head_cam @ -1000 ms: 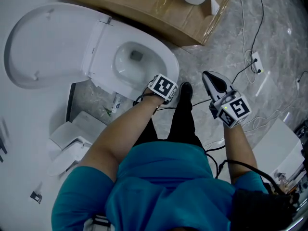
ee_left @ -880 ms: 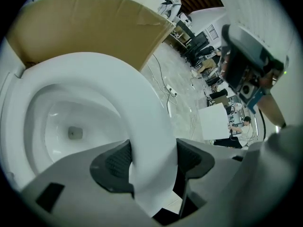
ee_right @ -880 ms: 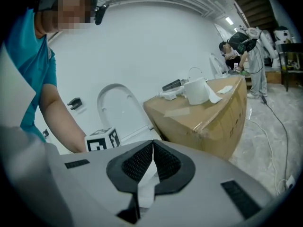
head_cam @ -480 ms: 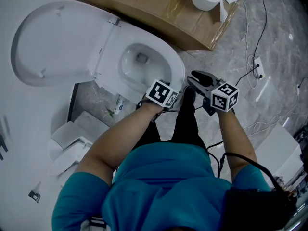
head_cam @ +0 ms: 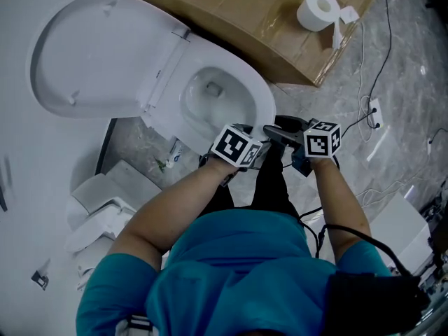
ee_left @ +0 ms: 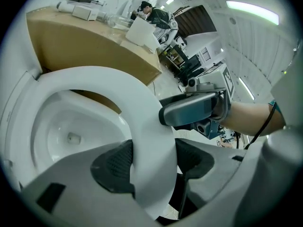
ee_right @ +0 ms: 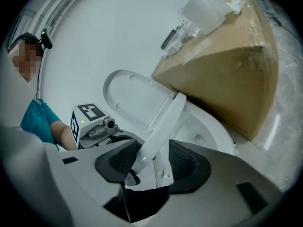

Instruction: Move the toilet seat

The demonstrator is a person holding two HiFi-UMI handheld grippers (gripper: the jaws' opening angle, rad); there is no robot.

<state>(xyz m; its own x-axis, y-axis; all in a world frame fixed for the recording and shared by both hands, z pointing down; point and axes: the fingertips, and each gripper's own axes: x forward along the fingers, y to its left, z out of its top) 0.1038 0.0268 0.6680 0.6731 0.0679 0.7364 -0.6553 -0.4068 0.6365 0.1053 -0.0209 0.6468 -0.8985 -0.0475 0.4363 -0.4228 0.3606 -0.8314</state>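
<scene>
While the jaws of your left gripper [ee_left: 152, 162] were clamped on the front rim of the toilet seat [ee_left: 144, 111], holding it tilted up over the bowl [ee_left: 61, 122], the only print you could make out was the black-and-white square pattern on the left cube [head_cam: 233, 145] and the right cube [head_cam: 322, 138]. The labels on the small boxes [ee_left: 87, 13] on the bench [head_cam: 245, 19] were too small to read.

The jaws of your right gripper [ee_right: 150, 161] had just been opening and stood wide. The raised seat's edge showed in the gap between them, and the pads were not pressing on it.

The lid [head_cam: 91, 54] stood open behind the bowl, toward the white wall [ee_right: 109, 37]. The bench's brown edge ran close along the bowl's far side, with a toilet roll [head_cam: 318, 9] near its corner. Your legs stood right at the bowl's front, and both grippers were close together there. Cables [head_cam: 364, 103] trailed over the marble floor [head_cam: 402, 68] to your right, where the room was more open.
</scene>
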